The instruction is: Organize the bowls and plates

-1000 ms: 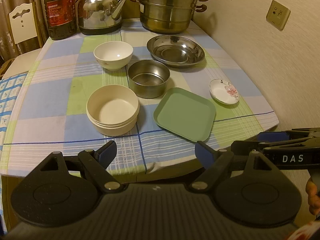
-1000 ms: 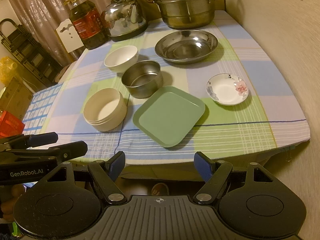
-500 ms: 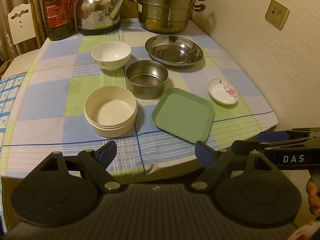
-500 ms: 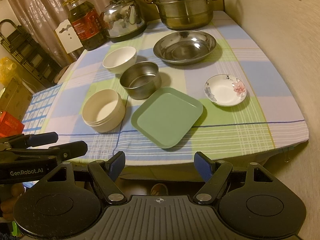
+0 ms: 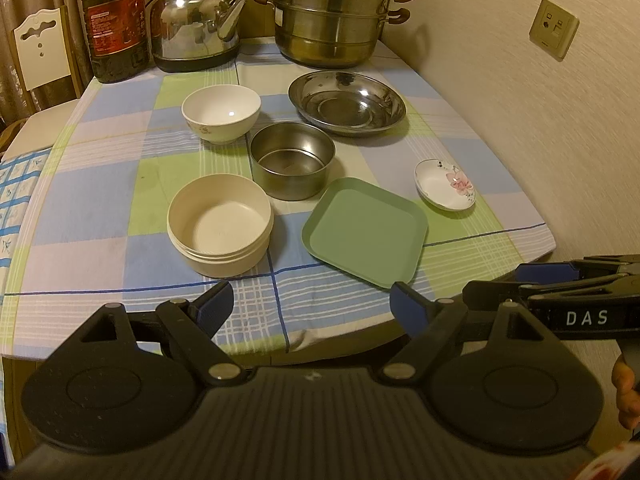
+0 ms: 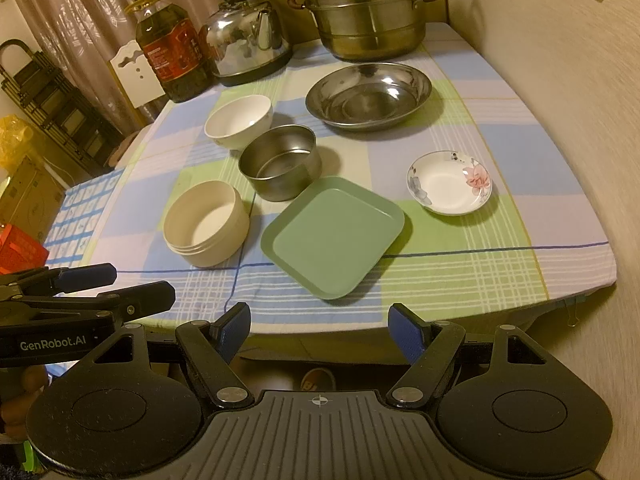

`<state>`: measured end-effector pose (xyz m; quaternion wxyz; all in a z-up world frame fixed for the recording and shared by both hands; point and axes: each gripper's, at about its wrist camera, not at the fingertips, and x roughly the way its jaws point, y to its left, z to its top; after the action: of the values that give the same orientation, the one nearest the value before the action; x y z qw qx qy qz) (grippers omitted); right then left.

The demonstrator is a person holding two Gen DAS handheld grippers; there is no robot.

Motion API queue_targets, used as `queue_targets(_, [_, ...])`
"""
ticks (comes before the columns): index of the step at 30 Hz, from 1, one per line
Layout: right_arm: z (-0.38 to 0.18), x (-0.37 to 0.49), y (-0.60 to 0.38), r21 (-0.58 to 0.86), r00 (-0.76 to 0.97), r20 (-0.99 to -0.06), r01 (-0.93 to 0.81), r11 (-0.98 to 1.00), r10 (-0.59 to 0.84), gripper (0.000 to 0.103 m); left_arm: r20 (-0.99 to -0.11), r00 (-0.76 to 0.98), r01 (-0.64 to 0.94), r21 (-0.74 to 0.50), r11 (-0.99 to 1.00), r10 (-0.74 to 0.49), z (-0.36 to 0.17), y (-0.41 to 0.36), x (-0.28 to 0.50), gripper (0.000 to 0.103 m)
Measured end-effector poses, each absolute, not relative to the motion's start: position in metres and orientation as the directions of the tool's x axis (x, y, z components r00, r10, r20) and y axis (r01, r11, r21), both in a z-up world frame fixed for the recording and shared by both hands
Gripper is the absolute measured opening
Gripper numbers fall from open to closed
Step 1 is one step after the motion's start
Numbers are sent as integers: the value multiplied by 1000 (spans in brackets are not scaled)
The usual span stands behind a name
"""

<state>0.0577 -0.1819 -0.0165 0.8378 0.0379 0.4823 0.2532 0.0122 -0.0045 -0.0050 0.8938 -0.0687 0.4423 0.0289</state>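
- Blue-padded, the left gripper [image 5: 310, 304] and right gripper [image 6: 319, 330] hang with fingers spread, empty, short of the table's near edge.
- Green square plate [image 5: 366, 231] lies nearest; cream bowl [image 5: 220, 224] at its 9 o'clock.
- Steel bowl [image 5: 293, 164] touches the plate's far corner; flowered saucer [image 5: 445, 185] at 2 o'clock.
- White bowl [image 5: 221, 113] and steel basin [image 5: 347, 102] sit farther back.

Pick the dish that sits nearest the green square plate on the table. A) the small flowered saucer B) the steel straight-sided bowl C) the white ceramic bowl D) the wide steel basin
B: the steel straight-sided bowl stands right at the far corner of the green square plate, their edges almost meeting, while the flowered saucer, the white ceramic bowl and the wide steel basin all sit clearly further off.
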Motion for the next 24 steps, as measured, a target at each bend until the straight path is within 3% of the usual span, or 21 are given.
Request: queue_targets(24, [-17,59,-182,309,403,-790,-389,868,462,76,-799,601,-110,-106,988,-18,-6,-4,14,84])
